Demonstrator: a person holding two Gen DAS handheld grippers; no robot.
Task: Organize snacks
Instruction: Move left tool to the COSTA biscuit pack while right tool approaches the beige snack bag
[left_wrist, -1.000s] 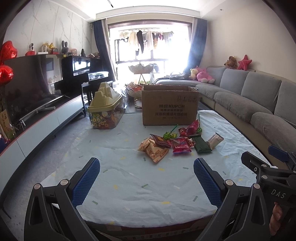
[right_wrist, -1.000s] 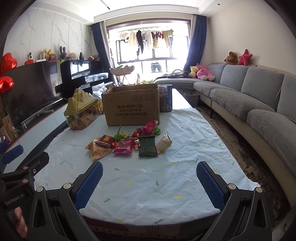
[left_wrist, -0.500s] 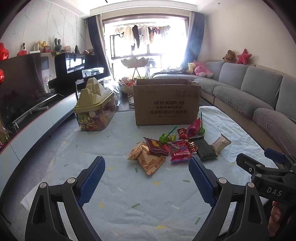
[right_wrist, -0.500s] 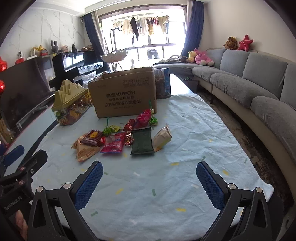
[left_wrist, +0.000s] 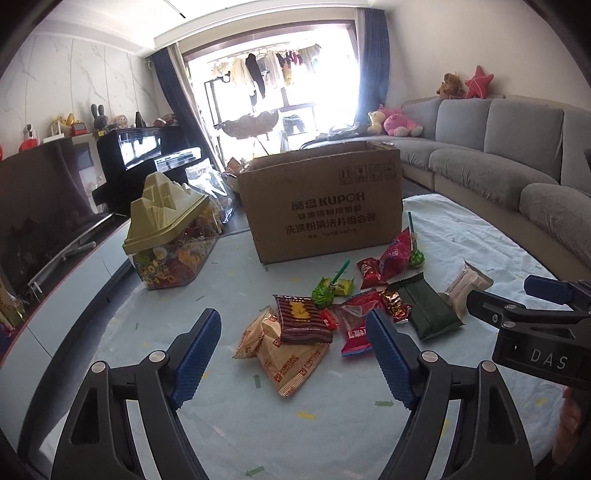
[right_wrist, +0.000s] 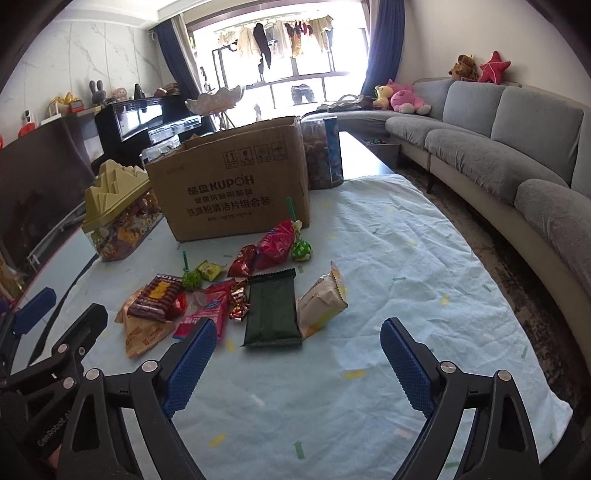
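Snacks (left_wrist: 325, 314) nearer than 1 s ago; both tools, left (left_wrist: 291, 358) & right (right_wrist: 295, 365), narrowing, empty

snack packets (left_wrist: 332, 317) before box (left_wrist: 321, 206) | lidded jar (left_wrist: 170, 240) left, seemingly apart

A living room around the worktop
A grey sofa (right_wrist: 517, 147) bears plush toys (right_wrist: 402, 98); a black piano (left_wrist: 147, 155) stands left; laundry (right_wrist: 273, 37) hangs at the window.
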